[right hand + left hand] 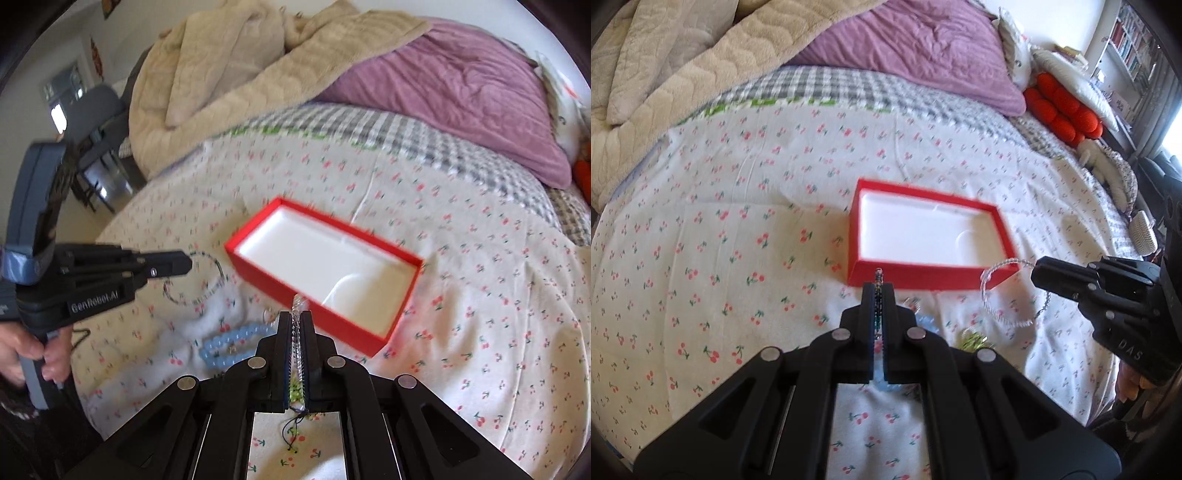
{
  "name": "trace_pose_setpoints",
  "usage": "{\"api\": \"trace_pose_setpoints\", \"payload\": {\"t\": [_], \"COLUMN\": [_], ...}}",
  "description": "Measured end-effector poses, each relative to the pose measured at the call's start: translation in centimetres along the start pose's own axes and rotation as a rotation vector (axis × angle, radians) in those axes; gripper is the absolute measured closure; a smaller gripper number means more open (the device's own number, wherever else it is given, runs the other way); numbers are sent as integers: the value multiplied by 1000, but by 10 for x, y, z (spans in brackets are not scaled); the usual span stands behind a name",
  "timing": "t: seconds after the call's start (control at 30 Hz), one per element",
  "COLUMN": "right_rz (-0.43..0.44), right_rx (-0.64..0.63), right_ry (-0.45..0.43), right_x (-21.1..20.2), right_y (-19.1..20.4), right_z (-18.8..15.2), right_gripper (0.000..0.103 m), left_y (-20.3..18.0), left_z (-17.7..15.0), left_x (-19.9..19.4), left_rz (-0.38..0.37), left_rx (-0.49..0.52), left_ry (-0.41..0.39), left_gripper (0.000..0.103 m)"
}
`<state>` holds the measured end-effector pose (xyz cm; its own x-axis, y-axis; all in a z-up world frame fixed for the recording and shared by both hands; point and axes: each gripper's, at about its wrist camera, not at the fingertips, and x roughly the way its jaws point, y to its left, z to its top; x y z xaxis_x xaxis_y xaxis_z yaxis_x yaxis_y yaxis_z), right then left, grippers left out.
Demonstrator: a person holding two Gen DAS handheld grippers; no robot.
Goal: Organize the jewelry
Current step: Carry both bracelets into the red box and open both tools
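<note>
Clear-beaded bracelet (1008,291) hangs pinched in the right gripper (295,325), while a dark-beaded bracelet (195,278) hangs pinched in the left gripper (878,291); both tongs are pressed together on their beads. Ahead of both, just beyond the fingertips, sits the open red box (923,277), its long axis running left to right, on the cherry-print bedsheet (720,240). Neither hand looks clearly nearer.
</note>
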<state>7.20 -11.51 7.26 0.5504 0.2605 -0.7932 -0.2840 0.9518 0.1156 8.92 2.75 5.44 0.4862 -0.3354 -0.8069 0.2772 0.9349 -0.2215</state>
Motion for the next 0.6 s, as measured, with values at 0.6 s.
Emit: {"api": "trace_pose_setpoints", "payload": {"t": [0.6], "right_rz": [-60], "right_rx": [150], "right_ry": [-87], "right_x": [5], "right_y": [-40], "right_z": [24], "right_gripper": [99], "left_y": [-9], "left_z": [45], "left_x": [52], "left_rz": [-238], "left_rx": [-161], "left_ry": [-66], "left_gripper": [99]}}
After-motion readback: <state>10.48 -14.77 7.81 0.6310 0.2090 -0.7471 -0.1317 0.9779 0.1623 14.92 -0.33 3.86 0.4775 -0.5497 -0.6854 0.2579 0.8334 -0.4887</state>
